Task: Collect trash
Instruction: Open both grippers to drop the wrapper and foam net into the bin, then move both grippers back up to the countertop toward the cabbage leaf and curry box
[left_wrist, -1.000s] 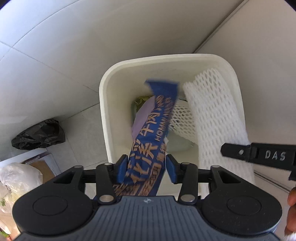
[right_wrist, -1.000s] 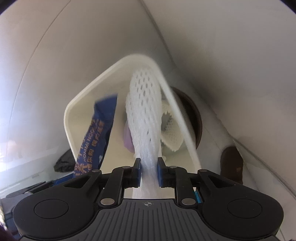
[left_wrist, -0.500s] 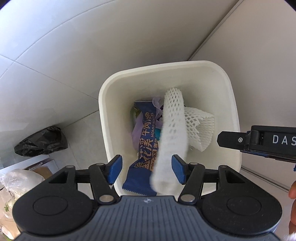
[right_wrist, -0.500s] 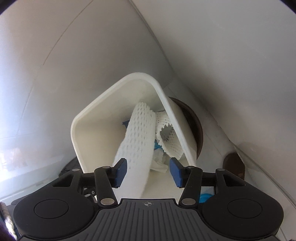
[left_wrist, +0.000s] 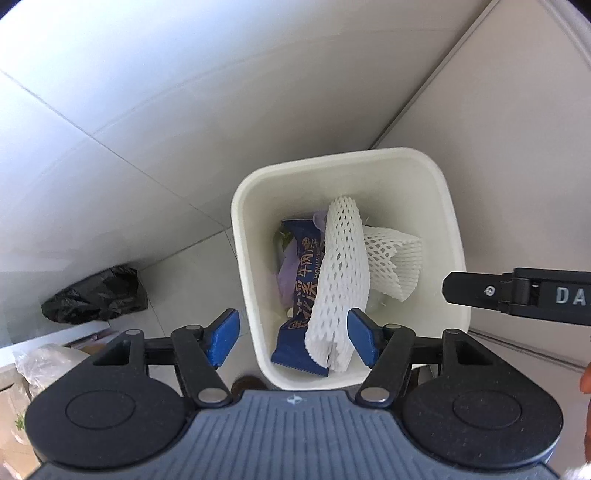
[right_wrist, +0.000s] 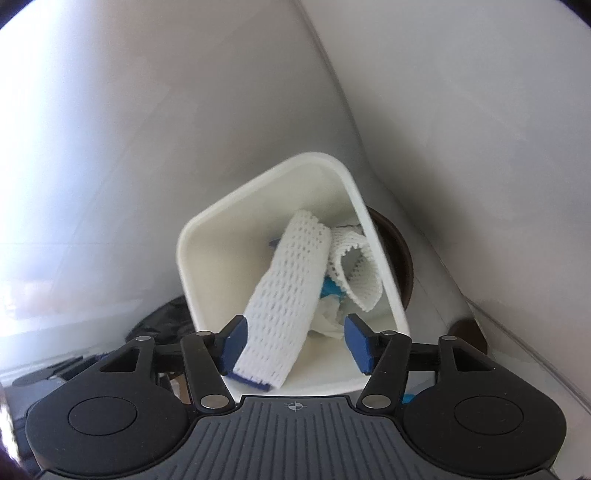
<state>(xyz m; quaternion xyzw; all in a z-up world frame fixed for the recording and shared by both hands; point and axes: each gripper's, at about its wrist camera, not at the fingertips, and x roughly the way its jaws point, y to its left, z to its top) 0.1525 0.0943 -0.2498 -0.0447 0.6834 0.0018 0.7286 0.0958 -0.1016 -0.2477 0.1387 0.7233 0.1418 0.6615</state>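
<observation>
A white trash bin (left_wrist: 240, 236) stands on the floor below both grippers; it also shows in the right wrist view (right_wrist: 184, 258). Inside lie a blue snack wrapper (left_wrist: 299, 295), a long white foam net sleeve (left_wrist: 341, 273) leaning over it, and a second foam net (left_wrist: 391, 258). The sleeve also shows in the right wrist view (right_wrist: 284, 306). My left gripper (left_wrist: 293, 338) is open and empty above the bin's near edge. My right gripper (right_wrist: 291, 345) is open and empty above the bin; one of its fingers (left_wrist: 517, 291) shows at the right of the left wrist view.
A black plastic bag (left_wrist: 96, 295) lies on the tiled floor to the left of the bin. A clear bag (left_wrist: 40, 365) and a box sit at the lower left. A dark round object (right_wrist: 399, 258) sits behind the bin against the white wall.
Both grippers opened. The blue wrapper dropped from my left gripper and the foam net sleeve from my right gripper into the bin. Both grippers have risen away from the bin.
</observation>
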